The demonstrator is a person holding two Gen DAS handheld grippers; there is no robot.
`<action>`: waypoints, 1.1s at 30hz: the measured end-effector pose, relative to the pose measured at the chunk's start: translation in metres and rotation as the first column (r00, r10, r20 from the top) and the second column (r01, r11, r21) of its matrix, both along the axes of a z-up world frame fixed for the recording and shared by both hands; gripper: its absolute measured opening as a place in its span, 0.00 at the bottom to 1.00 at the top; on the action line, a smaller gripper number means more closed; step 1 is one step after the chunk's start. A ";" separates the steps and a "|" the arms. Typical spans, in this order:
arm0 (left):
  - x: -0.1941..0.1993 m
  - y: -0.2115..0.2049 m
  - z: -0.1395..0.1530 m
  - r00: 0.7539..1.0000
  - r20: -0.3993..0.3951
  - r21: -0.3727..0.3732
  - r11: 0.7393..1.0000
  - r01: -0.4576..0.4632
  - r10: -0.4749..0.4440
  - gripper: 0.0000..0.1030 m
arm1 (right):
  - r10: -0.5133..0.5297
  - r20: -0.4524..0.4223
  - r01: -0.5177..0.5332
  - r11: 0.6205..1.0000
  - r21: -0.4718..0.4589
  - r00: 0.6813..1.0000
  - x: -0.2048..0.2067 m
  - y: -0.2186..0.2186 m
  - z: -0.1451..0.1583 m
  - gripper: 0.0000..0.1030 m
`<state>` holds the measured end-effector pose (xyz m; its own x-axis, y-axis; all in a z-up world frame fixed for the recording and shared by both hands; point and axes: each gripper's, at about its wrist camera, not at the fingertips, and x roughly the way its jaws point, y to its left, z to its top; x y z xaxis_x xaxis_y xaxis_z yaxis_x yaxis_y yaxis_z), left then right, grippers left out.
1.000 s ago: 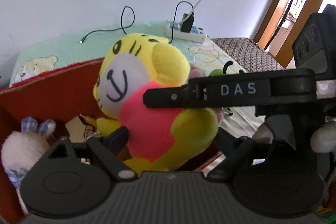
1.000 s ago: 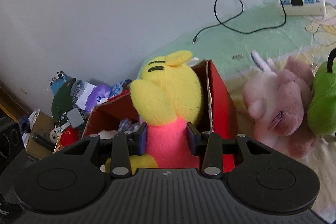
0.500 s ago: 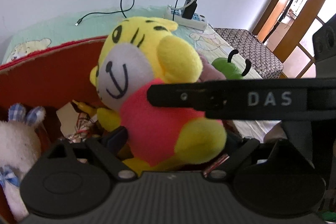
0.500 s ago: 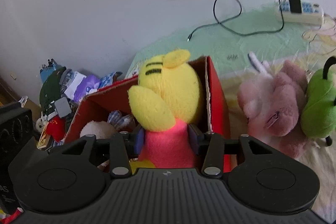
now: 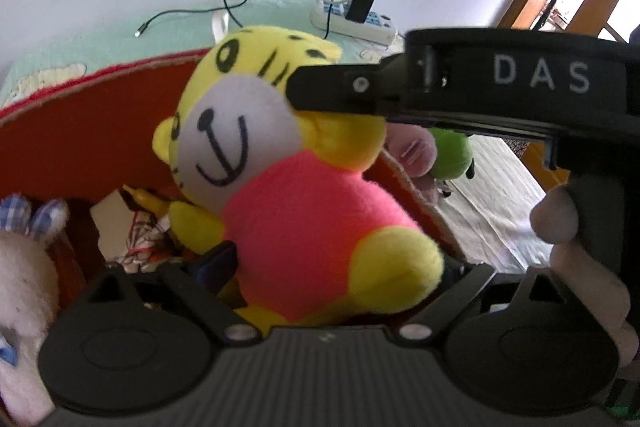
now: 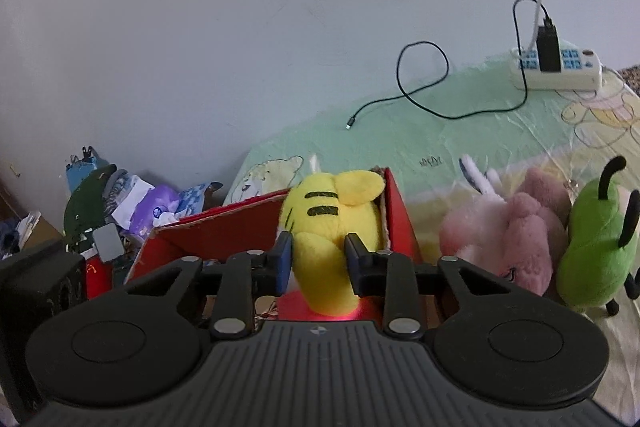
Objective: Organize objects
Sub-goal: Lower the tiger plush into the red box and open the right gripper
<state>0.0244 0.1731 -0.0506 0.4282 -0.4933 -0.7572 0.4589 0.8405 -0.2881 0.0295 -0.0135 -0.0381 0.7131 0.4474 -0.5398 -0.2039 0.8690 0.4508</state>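
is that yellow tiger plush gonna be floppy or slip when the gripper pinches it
Probably soft: the yellow tiger plush bulges around the closing right gripper. Likely light, since it hangs from one narrow pinch. Its fuzzy fabric shouldn't slip much, though it leans over the red box, so it may flop.

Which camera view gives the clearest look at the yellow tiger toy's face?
The left wrist view: the tiger toy faces that camera, showing its white muzzle, smile and pink belly above the red box. The right wrist view shows only the back of the toy, with stripes and an ear, between the closing right gripper fingers.
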 end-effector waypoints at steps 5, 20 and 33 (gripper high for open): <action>0.001 -0.002 -0.001 1.000 0.005 0.023 1.000 -0.004 0.004 0.91 | -0.003 0.006 0.003 0.999 -0.035 1.000 -0.002 0.001 -0.005 0.28; -0.003 -0.009 0.006 1.000 0.013 0.097 0.995 -0.027 0.025 0.90 | 0.011 0.019 -0.009 0.997 -0.082 1.000 -0.003 -0.001 -0.010 0.23; -0.019 0.003 0.026 0.997 0.064 0.090 0.995 -0.042 0.036 0.92 | 0.004 -0.007 -0.005 0.999 -0.043 1.000 -0.009 -0.008 -0.007 0.24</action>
